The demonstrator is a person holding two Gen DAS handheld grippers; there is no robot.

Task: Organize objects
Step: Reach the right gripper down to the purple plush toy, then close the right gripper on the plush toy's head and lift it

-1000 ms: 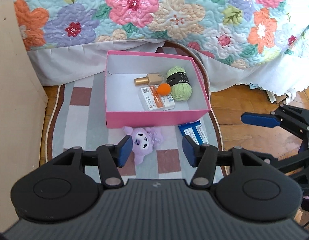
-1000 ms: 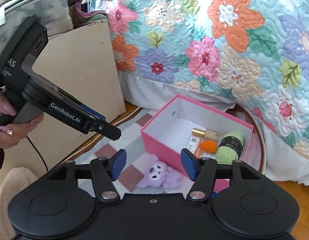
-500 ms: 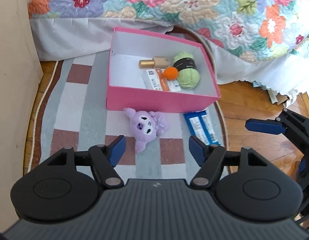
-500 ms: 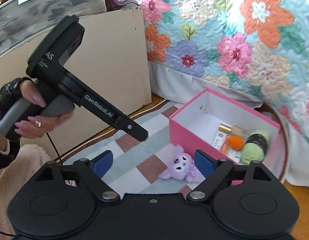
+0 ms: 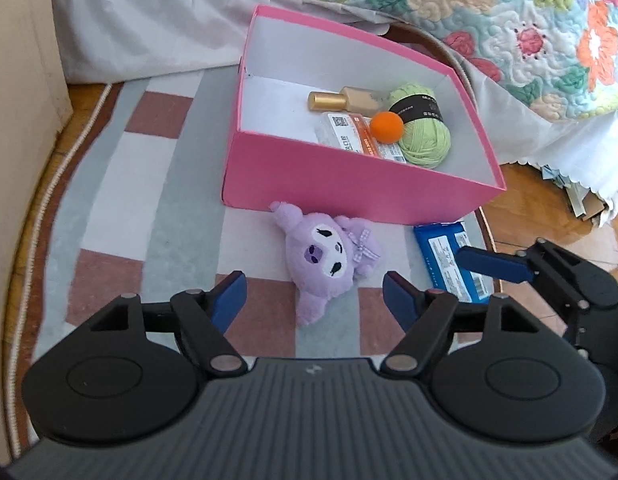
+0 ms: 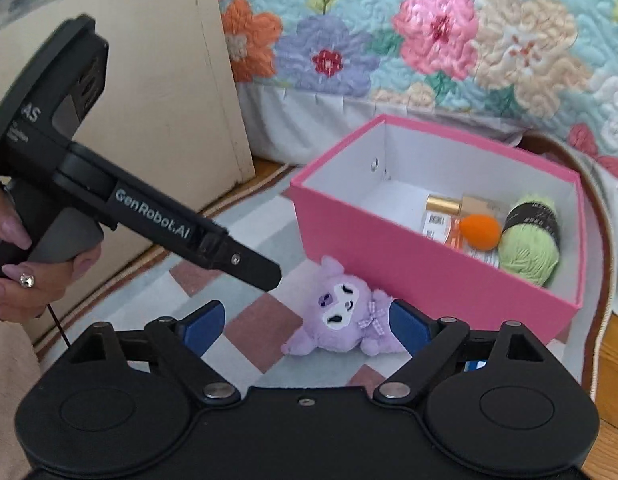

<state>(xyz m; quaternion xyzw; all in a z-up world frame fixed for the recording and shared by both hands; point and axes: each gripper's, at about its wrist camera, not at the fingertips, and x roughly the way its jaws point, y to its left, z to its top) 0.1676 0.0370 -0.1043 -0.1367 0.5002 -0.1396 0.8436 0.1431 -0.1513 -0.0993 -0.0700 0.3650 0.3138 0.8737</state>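
Note:
A purple plush toy (image 5: 327,260) (image 6: 345,320) lies on the rug just in front of a pink box (image 5: 349,188) (image 6: 409,264). Inside the box are a green yarn ball (image 5: 425,136), an orange ball (image 5: 387,127), a gold-capped bottle (image 5: 345,100) and a white-orange packet (image 5: 349,136). A blue packet (image 5: 449,264) lies on the rug right of the plush. My left gripper (image 5: 315,300) hovers above the plush, its jaws opening, nothing between them. My right gripper (image 6: 305,326) stands open above the plush and the blue packet, empty; one of its fingers (image 5: 493,264) shows over the blue packet.
A checked rug (image 5: 121,184) covers the wooden floor (image 5: 537,208). A bed with a floral quilt (image 6: 429,40) stands behind the box. A beige board (image 6: 157,88) rises on the left. A person's hand (image 6: 33,276) holds the left gripper's handle.
Both grippers have come down toward the rug and opened wider. The plush and the blue packet now appear larger and closer. Nothing has been picked up.

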